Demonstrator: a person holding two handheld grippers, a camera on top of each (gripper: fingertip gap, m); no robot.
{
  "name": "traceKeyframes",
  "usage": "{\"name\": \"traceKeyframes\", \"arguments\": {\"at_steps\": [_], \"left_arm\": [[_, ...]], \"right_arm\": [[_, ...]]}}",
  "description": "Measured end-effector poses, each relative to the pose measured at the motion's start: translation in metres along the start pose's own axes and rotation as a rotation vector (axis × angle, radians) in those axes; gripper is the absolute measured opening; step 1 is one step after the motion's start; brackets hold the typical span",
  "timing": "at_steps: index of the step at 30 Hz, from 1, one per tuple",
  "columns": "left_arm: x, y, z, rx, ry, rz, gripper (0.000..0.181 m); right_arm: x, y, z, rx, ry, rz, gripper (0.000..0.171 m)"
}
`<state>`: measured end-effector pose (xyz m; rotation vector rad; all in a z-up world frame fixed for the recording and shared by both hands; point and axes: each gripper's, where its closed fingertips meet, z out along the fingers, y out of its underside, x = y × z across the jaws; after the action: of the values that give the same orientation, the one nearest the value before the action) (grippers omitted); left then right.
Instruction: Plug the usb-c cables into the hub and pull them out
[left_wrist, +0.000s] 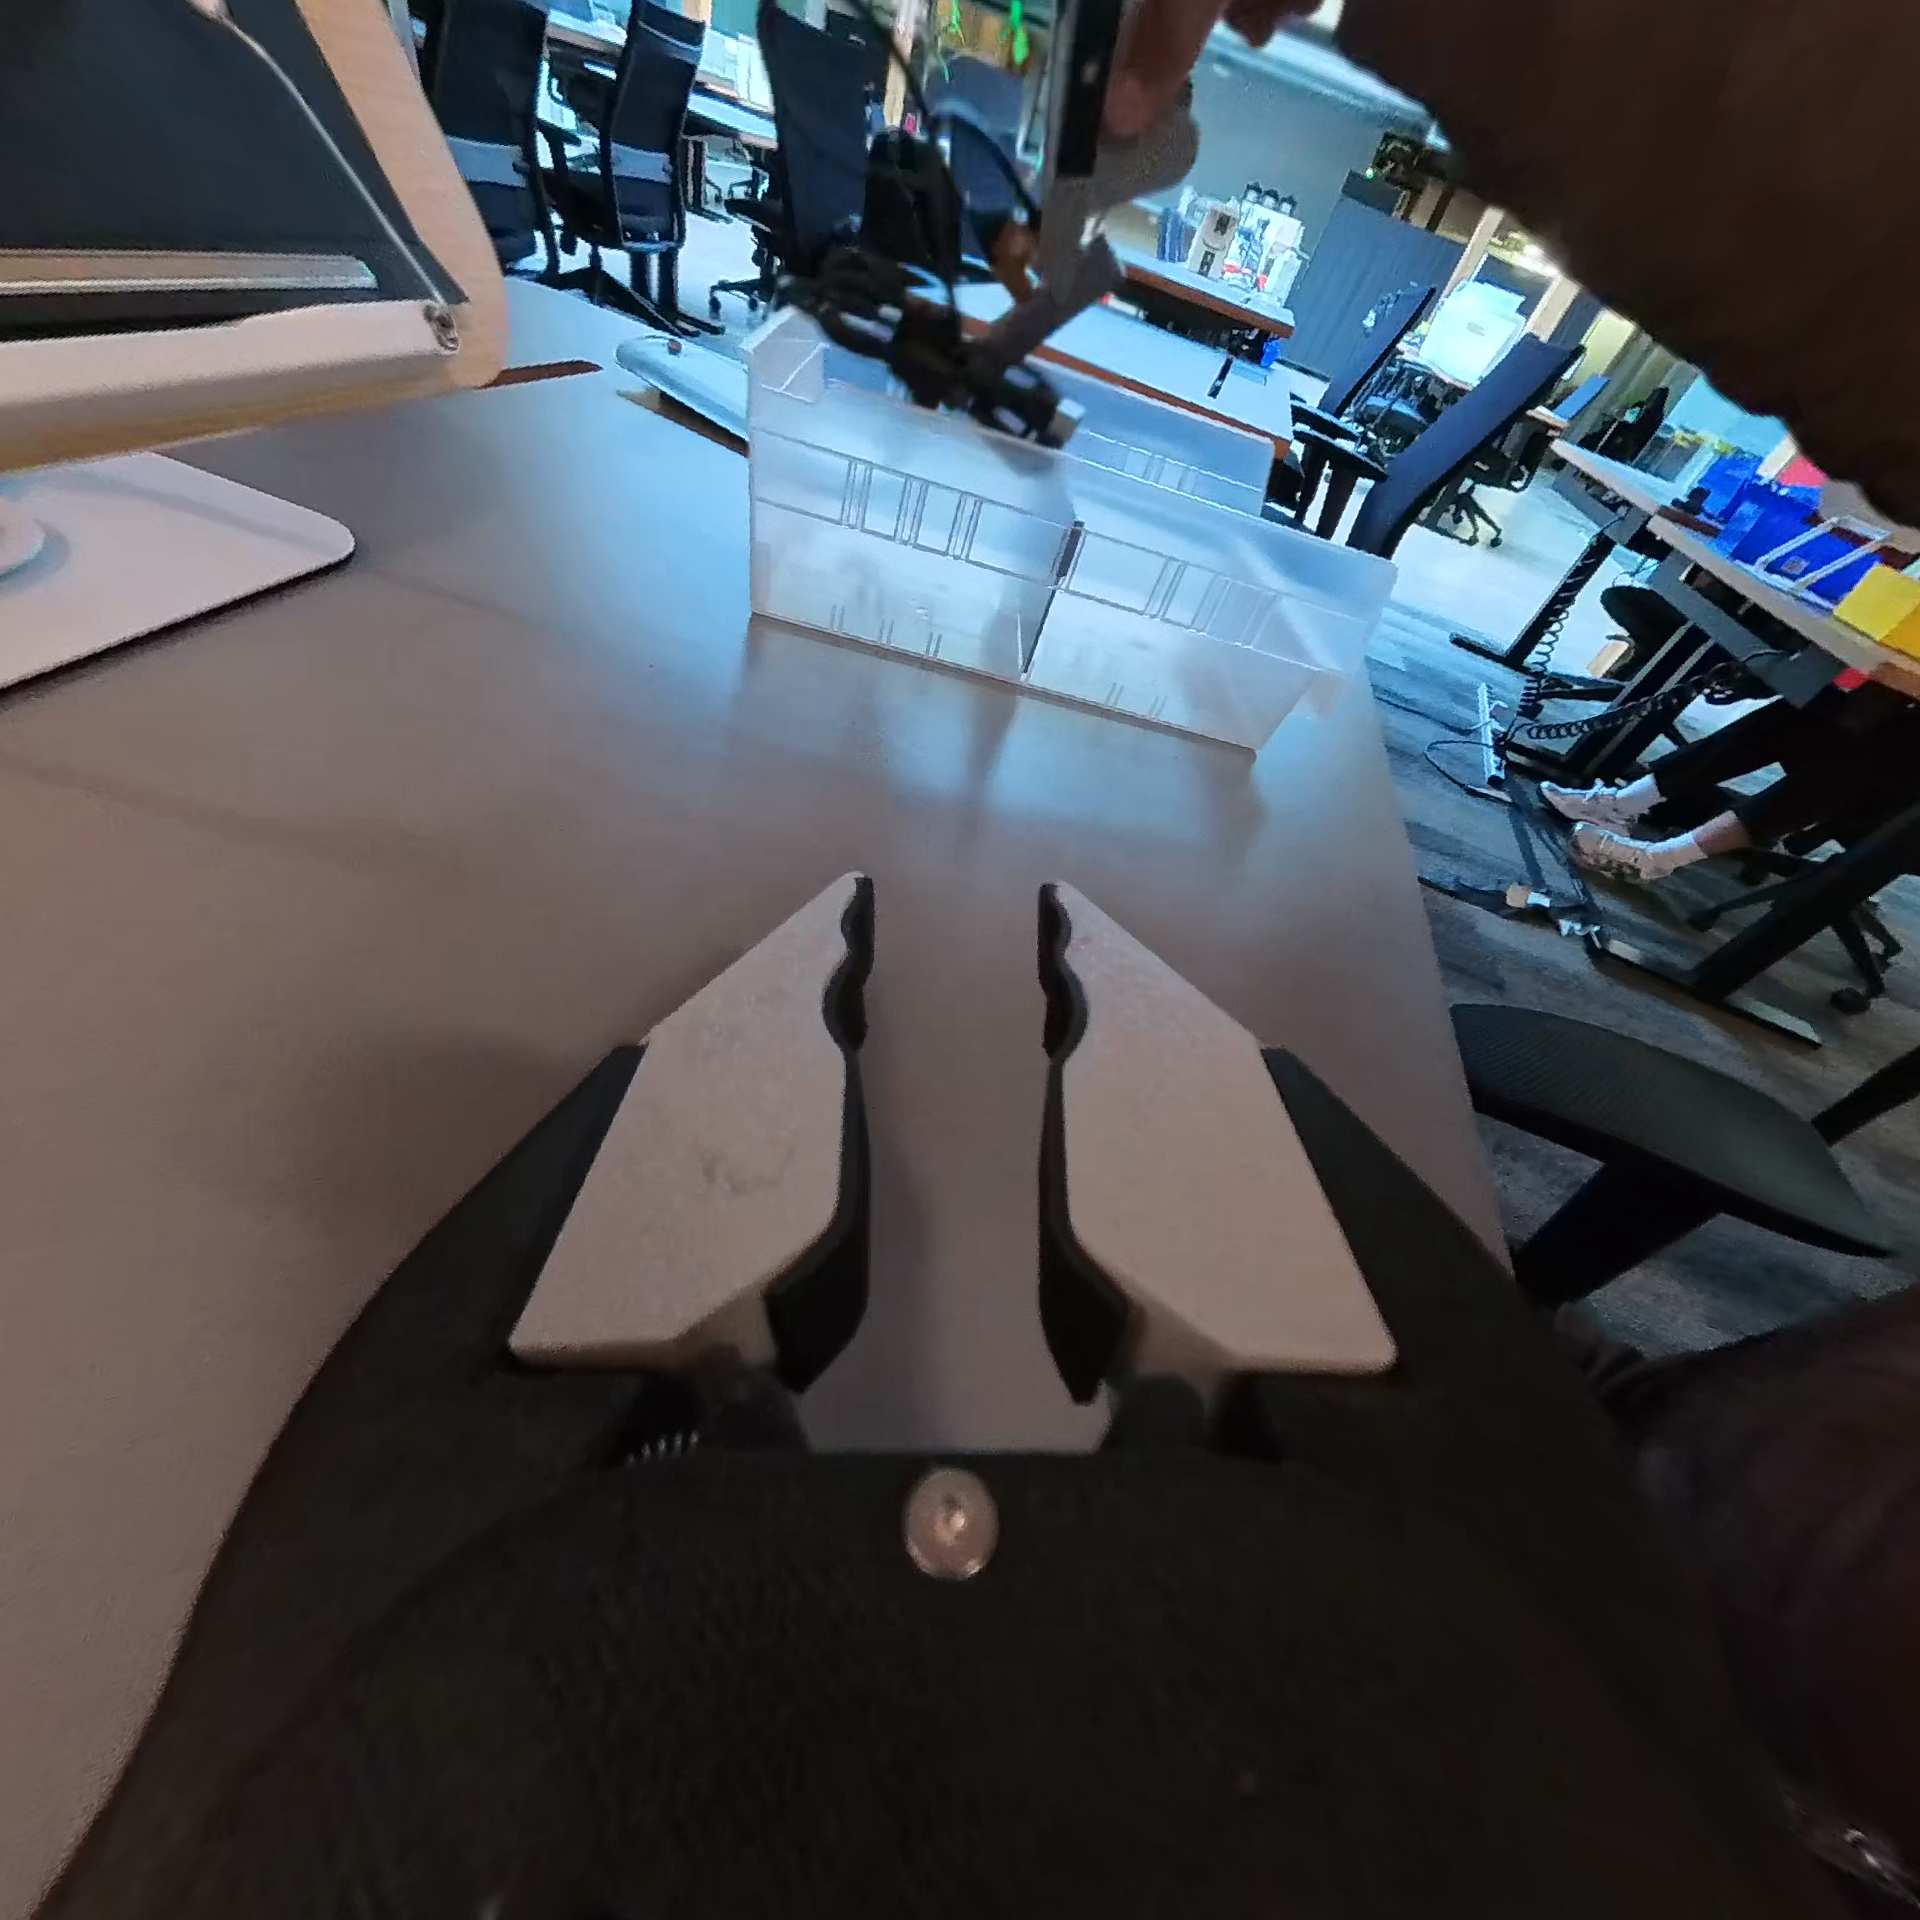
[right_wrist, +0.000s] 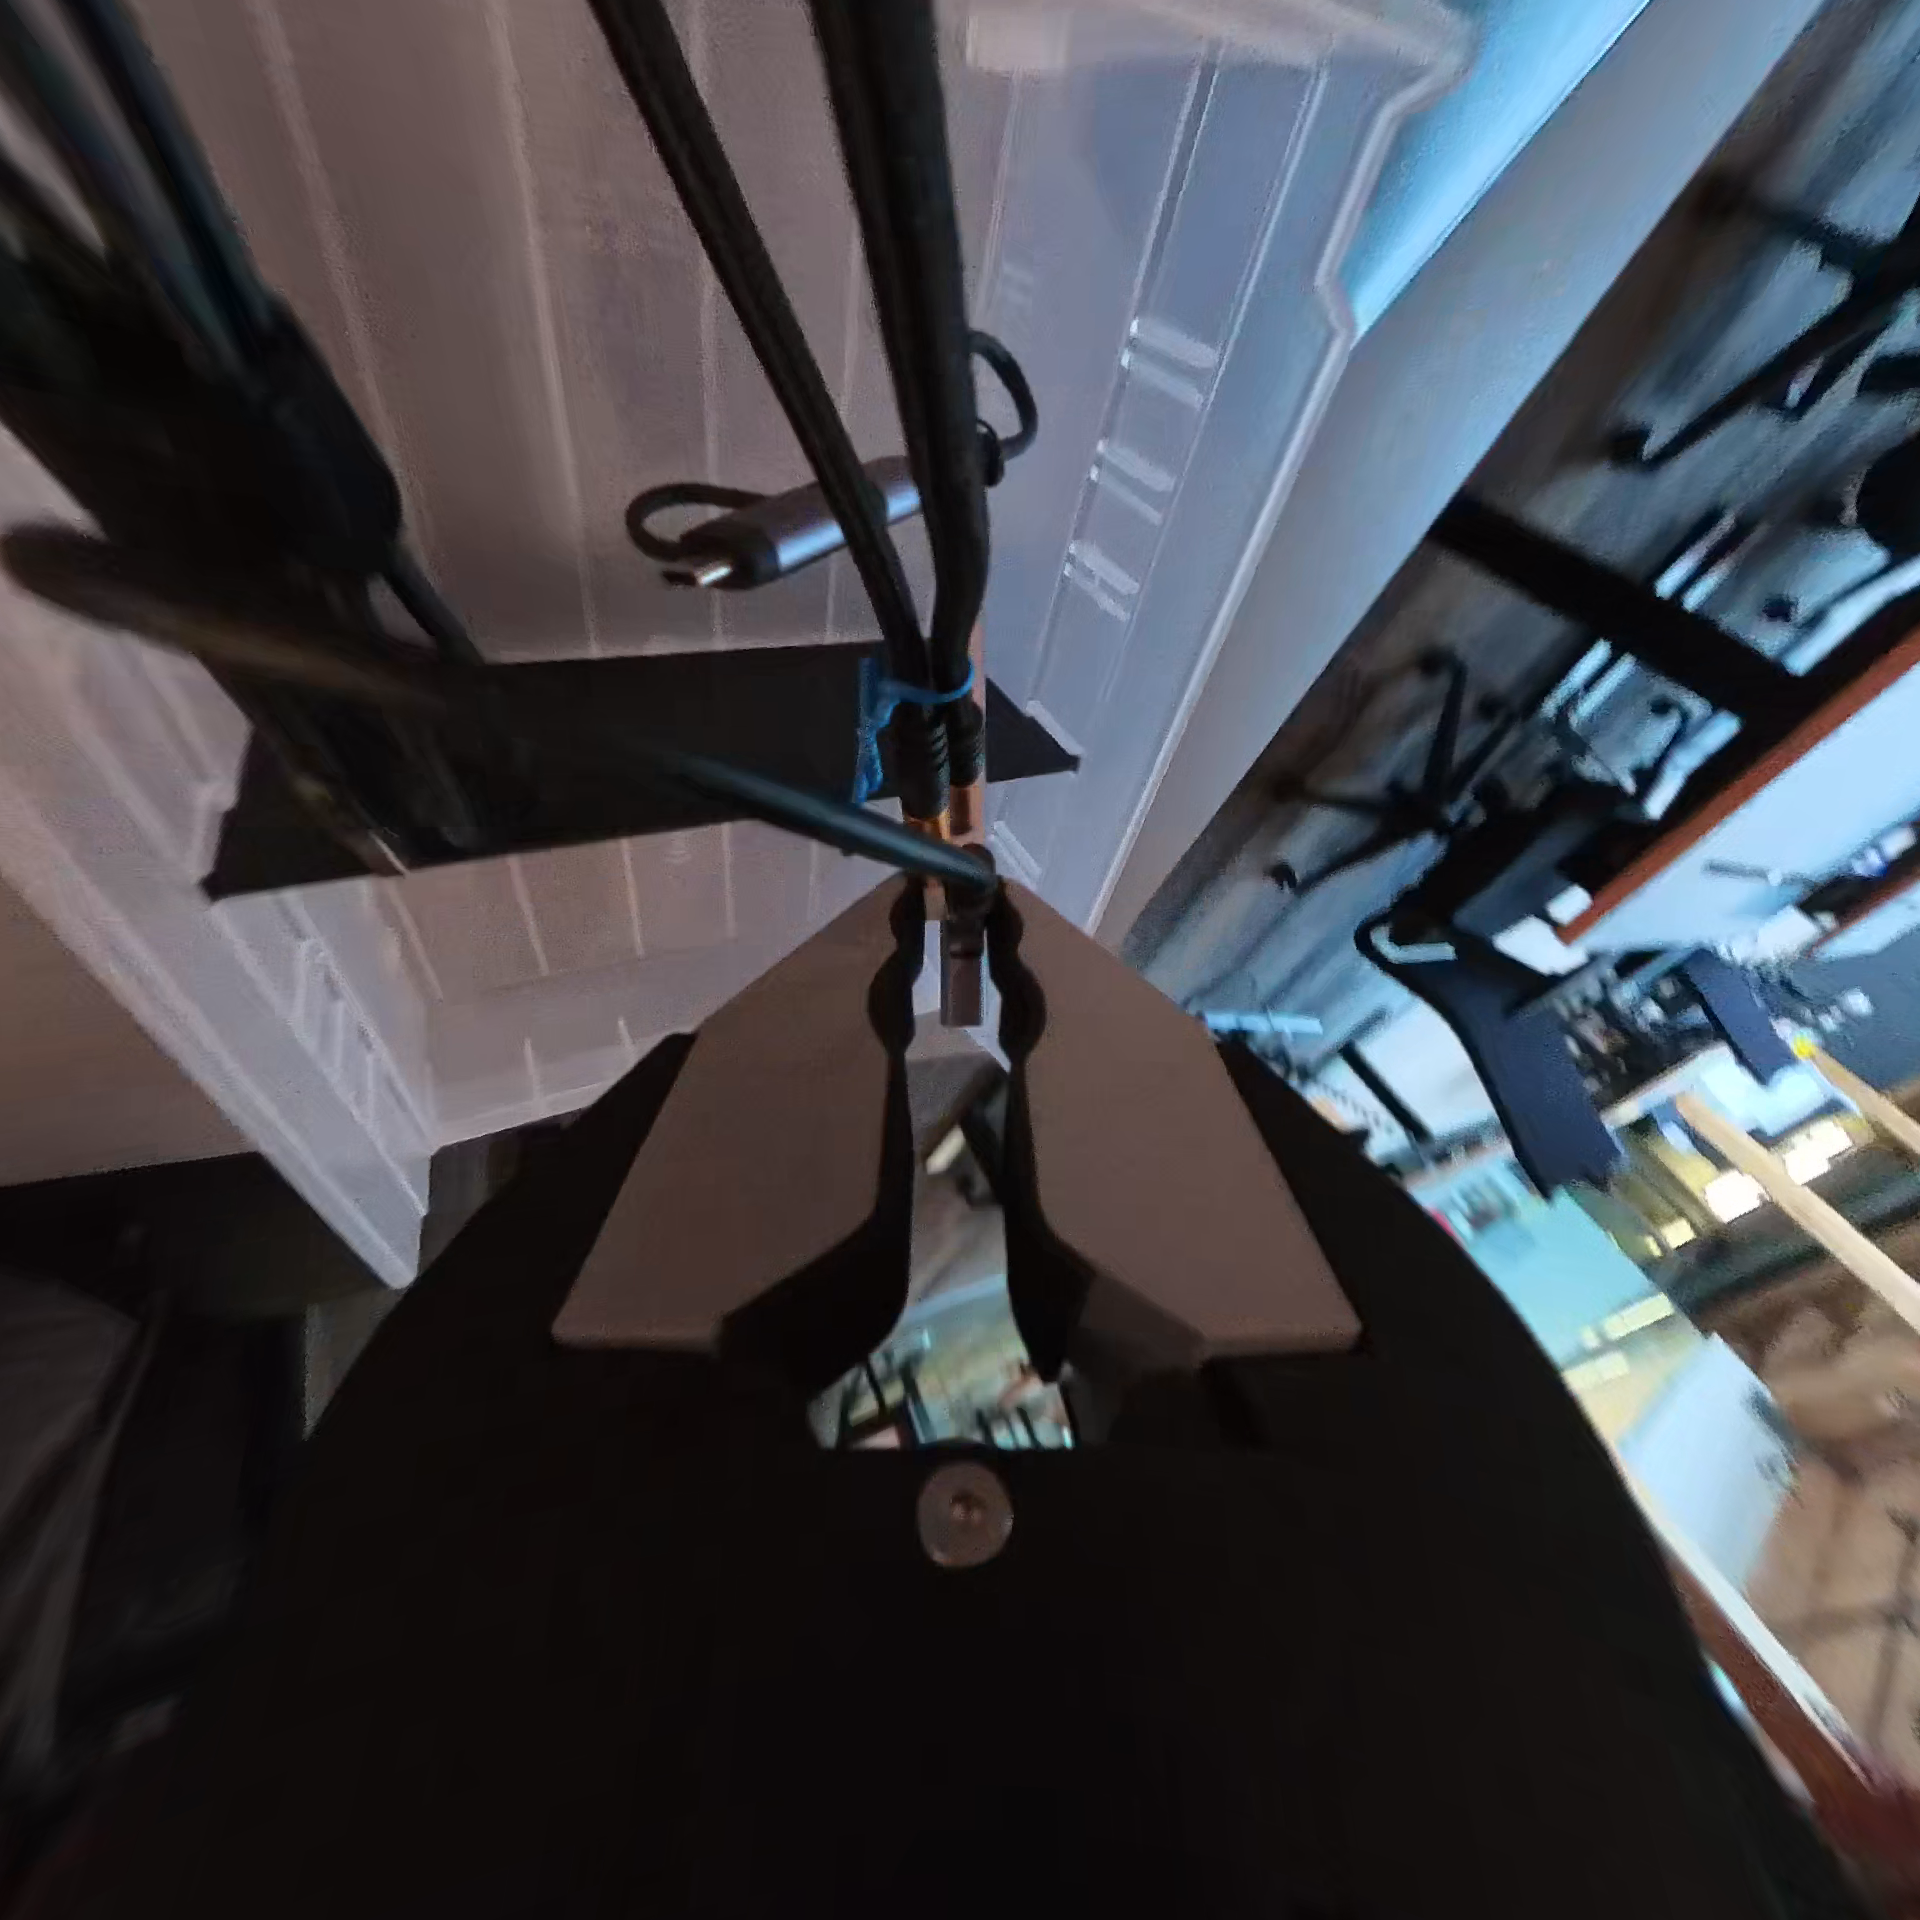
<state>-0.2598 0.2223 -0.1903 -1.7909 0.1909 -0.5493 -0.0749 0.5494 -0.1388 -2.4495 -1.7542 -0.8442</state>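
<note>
My left gripper (left_wrist: 956, 894) is open and empty, low over the grey table (left_wrist: 520, 831). Ahead of it stands a clear plastic bin (left_wrist: 935, 540). My right gripper (left_wrist: 1023, 400) reaches down into the bin among tangled black cables (left_wrist: 914, 332). In the right wrist view, my right gripper (right_wrist: 951, 899) is shut on a small grey cable plug (right_wrist: 961, 987). A bundle of black cables (right_wrist: 914, 416), tied with a blue band (right_wrist: 920, 698), hangs in front of it. A grey hub (right_wrist: 821, 530) with a short looped lead lies on the bin floor beyond.
A black divider (right_wrist: 623, 758) crosses the bin. A monitor (left_wrist: 208, 187) and its white foot (left_wrist: 156, 561) stand at the left. The table edge runs down the right, with an office chair (left_wrist: 1662, 1132) and a seated person's legs (left_wrist: 1662, 831) beyond. A person's arm (left_wrist: 1662, 156) fills the upper right. The gap from one gripper's tips to the other's is roughly 40 centimetres.
</note>
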Motion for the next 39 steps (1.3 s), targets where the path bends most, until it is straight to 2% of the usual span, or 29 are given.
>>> {"name": "traceKeyframes", "arguments": {"at_steps": [1,4,8,10,12,14,18,20,22,24,25,27,28,30,32,34,36,39], "left_arm": [[-0.001,0.000,0.000,0.000,0.001,-0.006,0.029],[0.001,0.002,0.002,-0.015,0.009,-0.004,0.029],[0.004,0.005,0.004,-0.039,0.015,0.021,0.030],[0.006,0.006,0.005,-0.050,0.018,0.033,0.031],[0.007,0.007,0.006,-0.055,0.022,0.040,0.034],[0.007,0.008,0.006,-0.059,0.026,0.035,0.039],[0.009,0.011,0.007,-0.082,0.037,0.035,0.056],[0.010,0.011,0.007,-0.082,0.045,0.043,0.062],[0.015,0.012,0.005,-0.082,0.060,0.093,0.050],[0.012,0.011,0.001,-0.073,0.016,0.177,0.056],[0.010,0.010,-0.001,-0.064,-0.014,0.200,0.059],[0.003,0.007,-0.005,-0.037,-0.069,0.174,0.065],[0.003,0.005,-0.008,-0.021,-0.077,0.145,0.066],[0.004,0.003,-0.015,0.014,-0.103,0.108,0.057],[0.007,0.010,-0.021,-0.007,-0.157,0.128,0.054],[0.017,0.030,-0.026,-0.117,-0.195,0.153,0.054],[0.036,0.054,-0.033,-0.246,-0.189,0.176,0.053],[0.061,0.065,-0.058,-0.408,-0.207,0.265,0.046]], "right_arm": [[0.001,-0.003,0.008,-0.053,0.019,-0.005,0.009],[-0.003,-0.024,0.035,-0.110,0.045,-0.072,0.009],[-0.070,-0.047,0.068,-0.076,-0.257,-0.154,0.020],[-0.073,-0.048,0.071,-0.084,-0.247,-0.139,0.020],[-0.066,-0.048,0.062,-0.040,-0.223,-0.138,0.017],[-0.058,-0.049,0.041,0.060,-0.234,-0.128,0.025],[-0.027,-0.036,-0.011,0.249,-0.132,-0.074,0.027],[-0.031,-0.035,-0.044,0.397,-0.114,-0.057,0.034],[-0.062,-0.045,-0.085,0.619,-0.142,-0.053,0.040],[-0.122,-0.059,-0.127,0.876,-0.221,-0.134,0.058],[-0.157,-0.065,-0.143,0.987,-0.259,-0.190,0.060],[-0.223,-0.080,-0.157,1.159,-0.324,-0.282,0.050],[-0.250,-0.091,-0.159,1.239,-0.357,-0.294,0.050],[-0.298,-0.114,-0.158,1.403,-0.440,-0.305,0.050],[-0.323,-0.136,-0.138,1.465,-0.425,-0.294,0.049],[-0.337,-0.149,-0.117,1.436,-0.404,-0.345,0.049],[-0.343,-0.147,-0.119,1.429,-0.459,-0.403,0.054],[-0.340,-0.149,-0.114,1.504,-0.476,-0.423,0.044]]}}
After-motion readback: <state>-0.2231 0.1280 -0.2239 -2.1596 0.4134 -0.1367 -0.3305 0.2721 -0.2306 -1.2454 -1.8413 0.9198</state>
